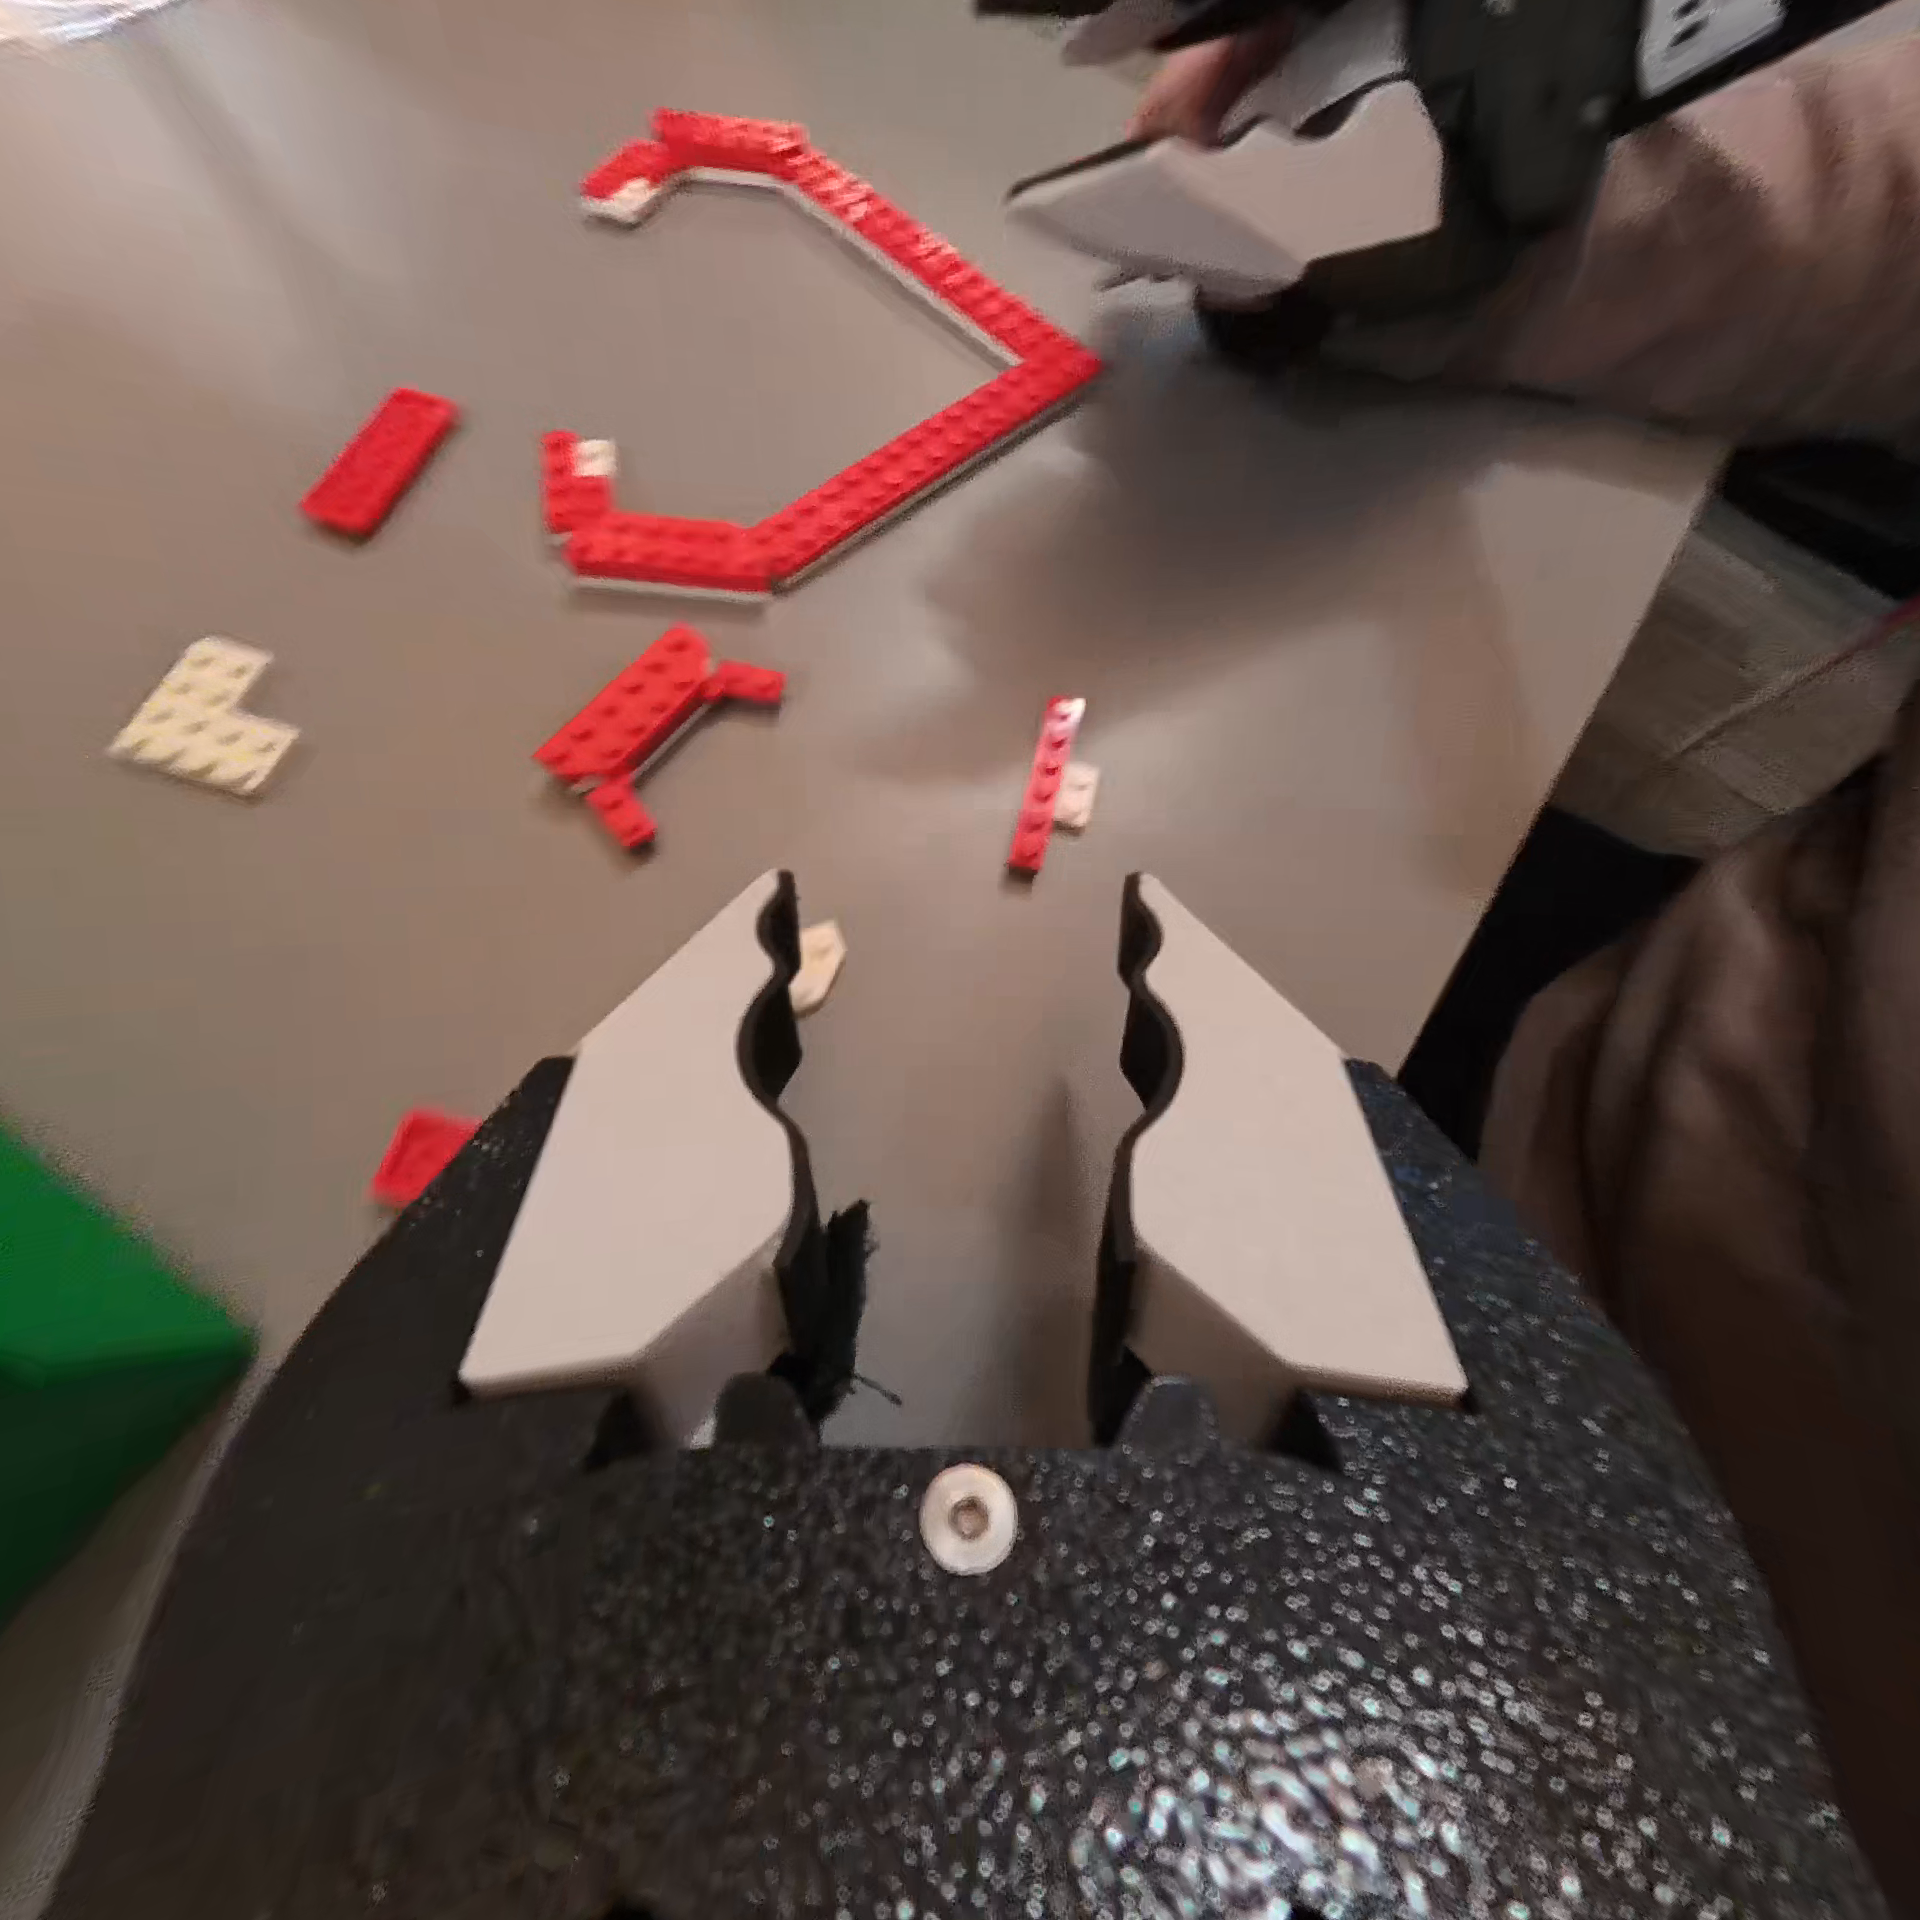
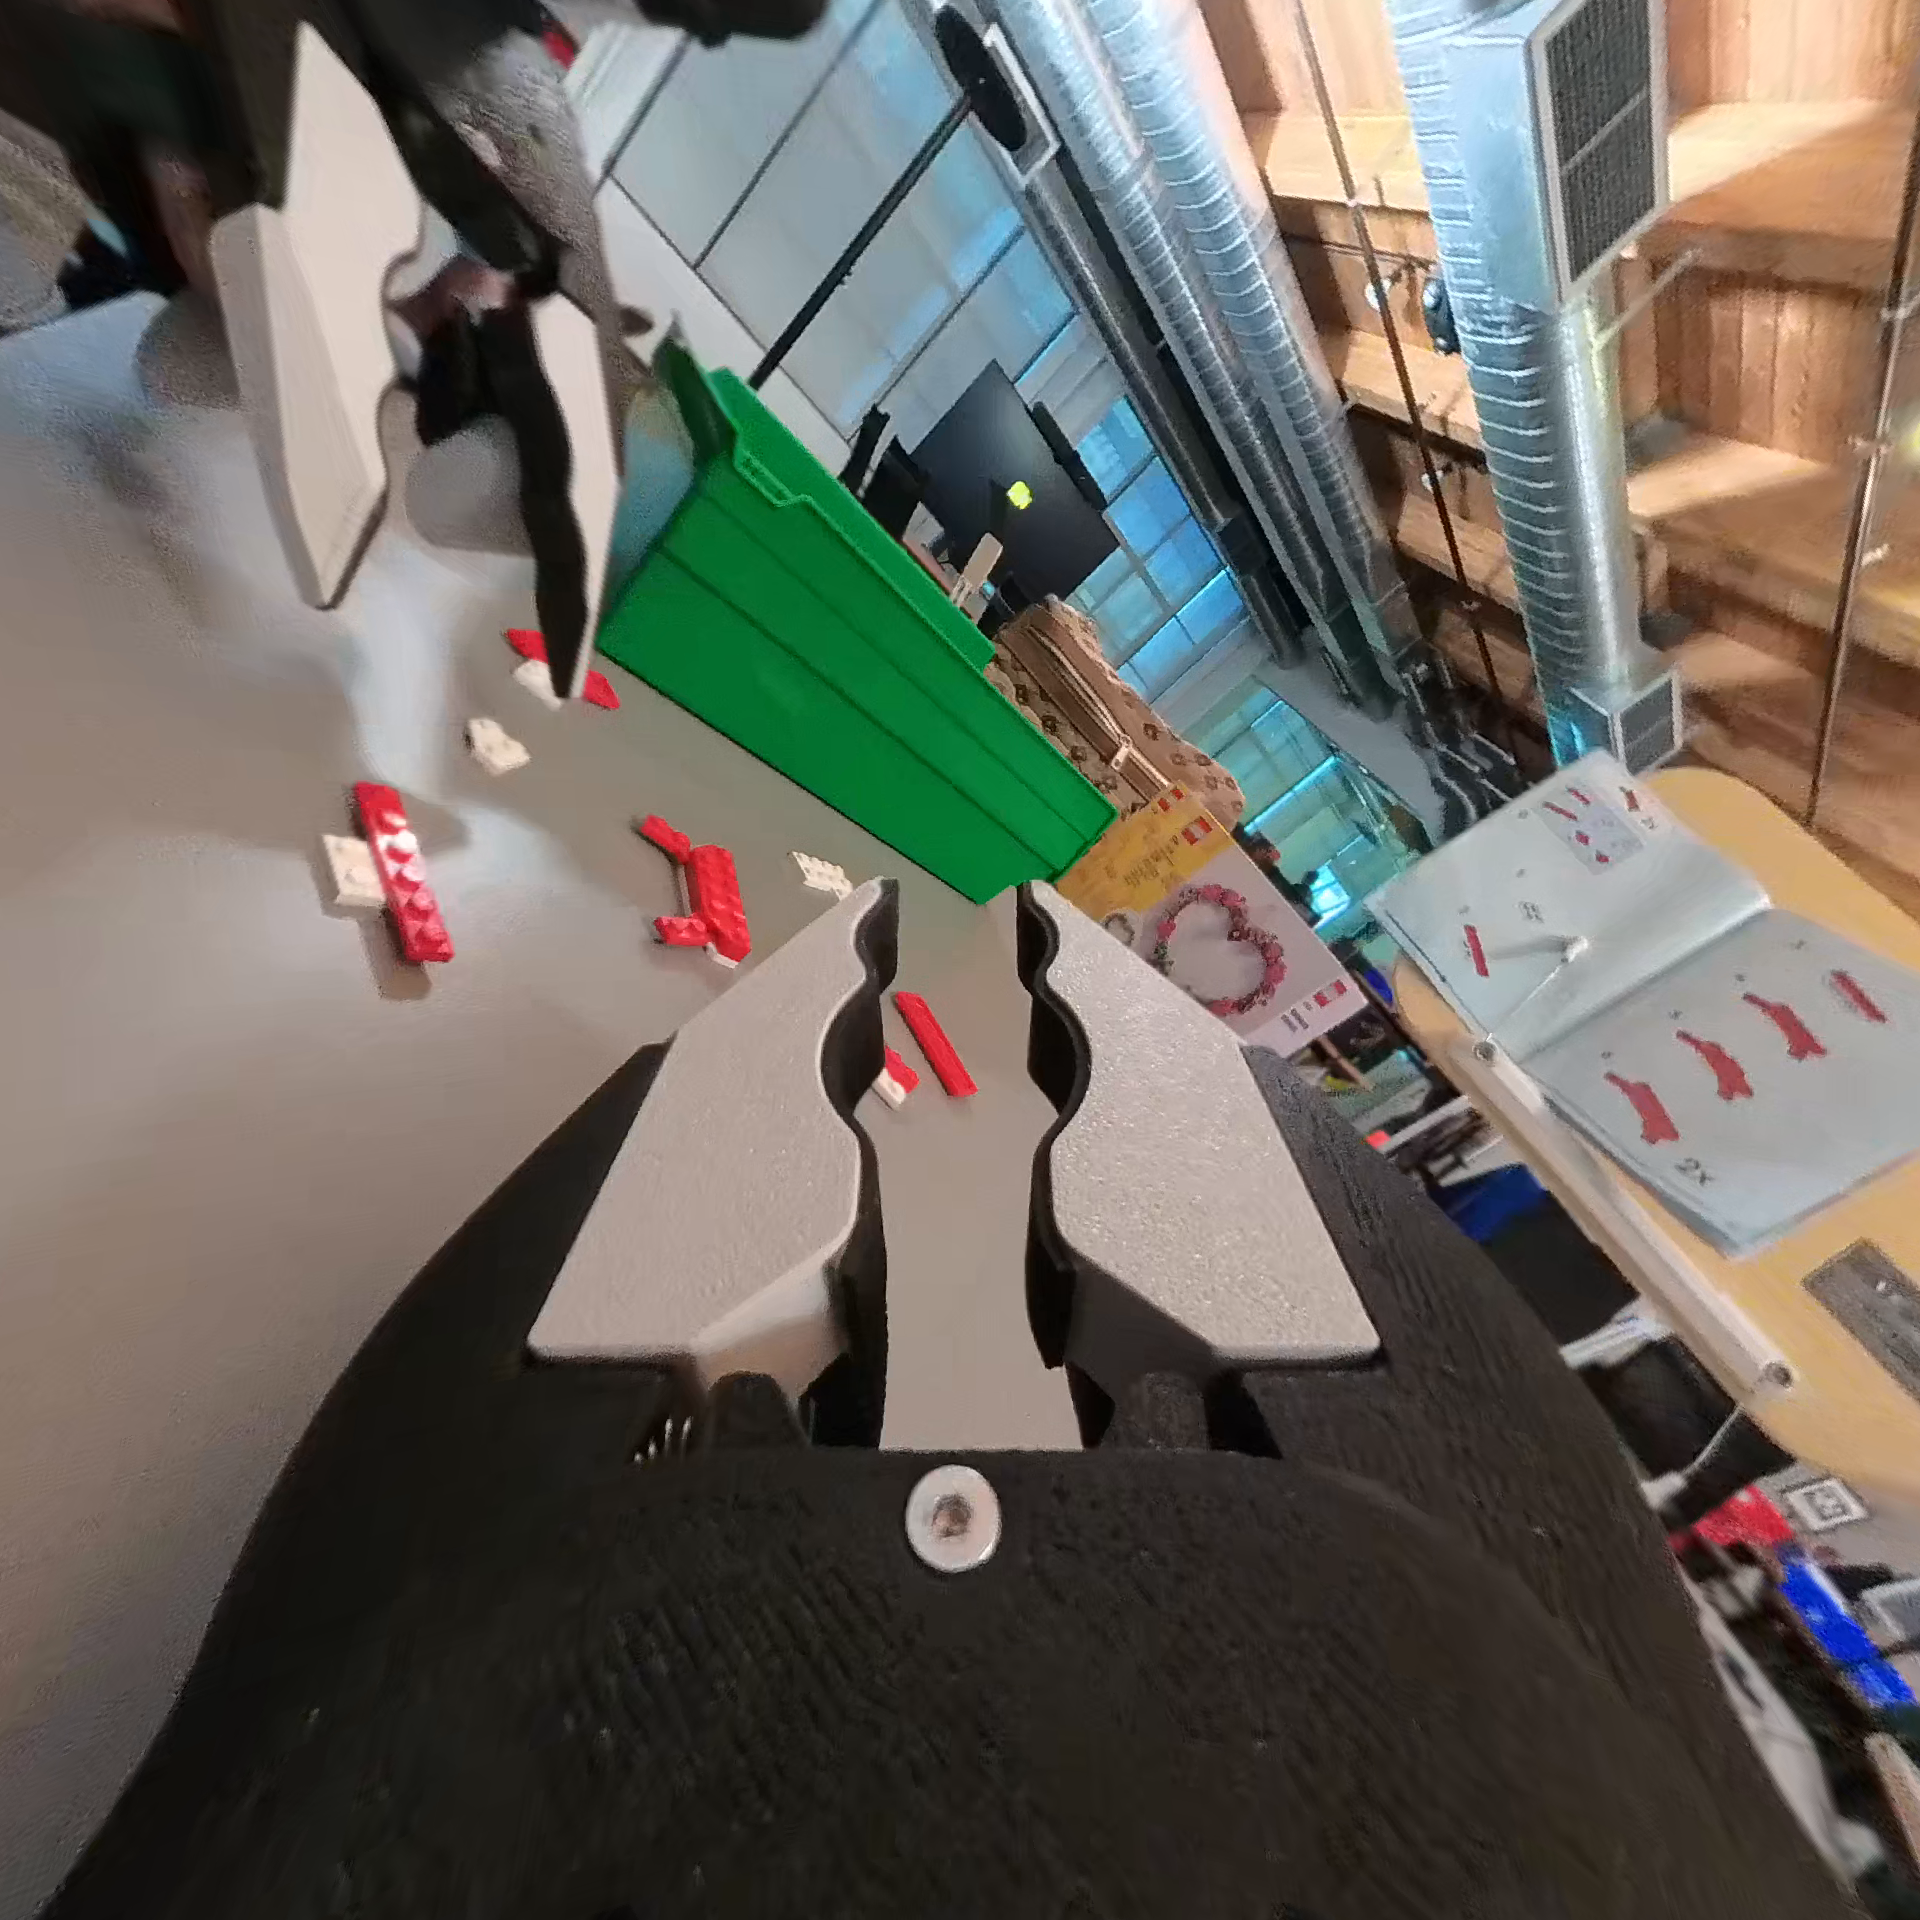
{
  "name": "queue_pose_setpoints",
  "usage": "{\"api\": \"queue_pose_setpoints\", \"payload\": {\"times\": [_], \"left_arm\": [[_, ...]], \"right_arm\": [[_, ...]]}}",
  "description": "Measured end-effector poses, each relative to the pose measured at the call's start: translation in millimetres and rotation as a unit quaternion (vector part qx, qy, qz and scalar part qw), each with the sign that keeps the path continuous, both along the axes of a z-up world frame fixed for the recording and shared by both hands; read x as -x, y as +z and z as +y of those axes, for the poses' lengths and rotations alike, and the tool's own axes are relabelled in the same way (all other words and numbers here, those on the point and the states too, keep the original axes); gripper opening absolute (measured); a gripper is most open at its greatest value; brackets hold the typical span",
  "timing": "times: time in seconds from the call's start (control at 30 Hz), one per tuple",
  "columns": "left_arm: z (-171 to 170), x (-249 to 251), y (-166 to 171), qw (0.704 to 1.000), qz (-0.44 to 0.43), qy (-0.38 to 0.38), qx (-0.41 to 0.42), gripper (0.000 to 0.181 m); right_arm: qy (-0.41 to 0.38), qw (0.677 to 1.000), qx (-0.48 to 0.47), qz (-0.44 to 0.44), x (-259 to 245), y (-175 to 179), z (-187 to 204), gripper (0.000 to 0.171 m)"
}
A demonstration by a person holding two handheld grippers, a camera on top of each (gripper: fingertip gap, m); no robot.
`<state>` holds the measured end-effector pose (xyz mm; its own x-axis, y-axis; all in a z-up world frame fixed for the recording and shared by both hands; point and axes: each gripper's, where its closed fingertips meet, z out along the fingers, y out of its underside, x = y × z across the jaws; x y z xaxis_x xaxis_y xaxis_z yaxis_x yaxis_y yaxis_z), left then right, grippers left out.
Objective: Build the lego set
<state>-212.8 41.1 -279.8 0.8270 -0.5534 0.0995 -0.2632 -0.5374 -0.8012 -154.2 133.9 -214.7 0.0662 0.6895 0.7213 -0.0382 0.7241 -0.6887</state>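
Grey table (image 1: 1299, 644) fills most of what I see, with red and white lego bits lying all over it.

My left gripper (image 1: 961, 883) is held above the table with its jaws spread wide and nothing between them. A tiny white piece (image 1: 821, 961) peeks out right by my left finger. Just past my tips lies a thin red strip (image 1: 1047, 790) with a small white piece stuck on its side. A bit further and to the left sits a small red clump (image 1: 634, 732), and a white L-shaped plate (image 1: 208, 717) lies well off to the left. Further still is the big build, a red frame (image 1: 831, 374) bent like half a heart, with white underneath. A flat red plate (image 1: 379, 460) lies beside it.

My right gripper (image 2: 956, 894) is also up off the table. Its jaws are a little apart and hold nothing. A long red piece (image 2: 935, 1042) shows on the table in the gap between them. Behind that stands a green bin (image 2: 831, 665), and next to it the lego box (image 2: 1205, 925). An open instruction book (image 2: 1683, 997) leans off to the right.
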Motion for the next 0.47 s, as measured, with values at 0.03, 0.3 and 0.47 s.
{"api": "queue_pose_setpoints", "payload": {"times": [0.03,0.3,0.47], "left_arm": [[-3.0,9.8,-1.4,1.000,0.011,0.019,0.004,0.060],[0.2,27.1,-18.6,0.997,0.037,0.070,0.016,0.040],[6.0,29.3,-28.6,0.995,0.055,0.075,0.025,0.031]], "right_arm": [[-0.001,1.000,0.011,0.003,-0.5,1.6,2.4,0.021],[0.003,0.998,0.068,0.013,-2.3,6.9,10.5,0.018],[0.006,0.998,0.067,0.008,-1.6,5.2,8.1,0.017]]}}
